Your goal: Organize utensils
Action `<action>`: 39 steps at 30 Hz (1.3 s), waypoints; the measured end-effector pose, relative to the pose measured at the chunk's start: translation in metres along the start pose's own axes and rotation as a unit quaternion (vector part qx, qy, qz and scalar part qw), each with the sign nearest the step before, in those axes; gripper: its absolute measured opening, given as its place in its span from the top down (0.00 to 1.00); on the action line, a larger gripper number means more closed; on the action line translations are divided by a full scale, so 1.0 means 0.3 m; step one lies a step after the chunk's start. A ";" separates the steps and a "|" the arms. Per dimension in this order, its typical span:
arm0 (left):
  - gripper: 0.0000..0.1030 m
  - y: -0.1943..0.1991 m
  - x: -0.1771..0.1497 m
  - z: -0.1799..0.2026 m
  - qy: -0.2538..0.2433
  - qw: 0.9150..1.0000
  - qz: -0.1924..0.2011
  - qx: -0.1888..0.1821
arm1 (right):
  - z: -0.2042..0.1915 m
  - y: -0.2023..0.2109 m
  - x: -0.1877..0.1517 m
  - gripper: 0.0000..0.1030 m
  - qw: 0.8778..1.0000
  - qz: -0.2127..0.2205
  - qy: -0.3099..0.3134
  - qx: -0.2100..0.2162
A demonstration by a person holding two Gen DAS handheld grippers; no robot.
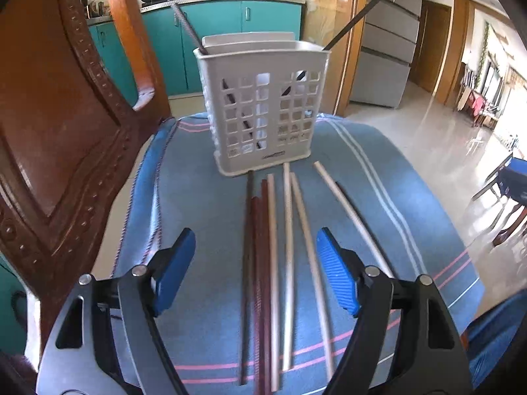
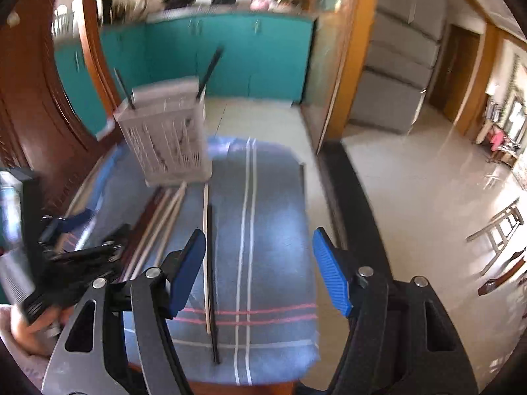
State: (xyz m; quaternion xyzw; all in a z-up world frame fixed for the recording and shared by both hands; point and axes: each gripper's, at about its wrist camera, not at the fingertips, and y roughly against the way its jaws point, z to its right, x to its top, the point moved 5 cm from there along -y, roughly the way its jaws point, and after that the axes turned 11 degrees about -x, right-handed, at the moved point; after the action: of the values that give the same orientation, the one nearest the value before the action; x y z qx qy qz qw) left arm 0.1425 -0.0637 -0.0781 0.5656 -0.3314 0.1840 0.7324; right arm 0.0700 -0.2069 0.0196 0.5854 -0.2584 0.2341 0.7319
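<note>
A white perforated utensil holder (image 1: 263, 105) stands on a blue striped cloth (image 1: 184, 197), with two dark chopsticks (image 1: 349, 28) leaning inside it. Several loose chopsticks lie in front of it: dark ones (image 1: 247, 263), reddish-brown ones (image 1: 260, 279) and pale wooden ones (image 1: 288, 247). My left gripper (image 1: 255, 270) is open and empty, just above their near ends. My right gripper (image 2: 255, 270) is open and empty over the cloth's right part, beside a pale and a dark chopstick (image 2: 210, 263). The holder (image 2: 164, 138) appears blurred at upper left there. The left gripper (image 2: 79, 253) shows at left.
A carved wooden chair back (image 1: 49, 115) rises close on the left. The cloth ends at the seat edge (image 2: 309, 230), with tiled floor (image 2: 411, 197) beyond. Teal kitchen cabinets (image 1: 214, 33) and a grey fridge (image 1: 385, 49) stand behind.
</note>
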 end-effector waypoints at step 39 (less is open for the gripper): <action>0.23 -0.117 -0.032 -0.059 0.067 0.997 -0.036 -0.002 | -0.138 -0.486 0.053 0.87 0.986 -0.103 0.002 0.129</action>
State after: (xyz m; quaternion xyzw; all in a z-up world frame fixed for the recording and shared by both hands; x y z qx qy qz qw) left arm 0.1632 -0.0562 -0.1121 0.5616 -0.2614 0.1945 0.7605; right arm 0.1806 -0.1957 -0.0849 0.6977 -0.1626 0.1898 0.6714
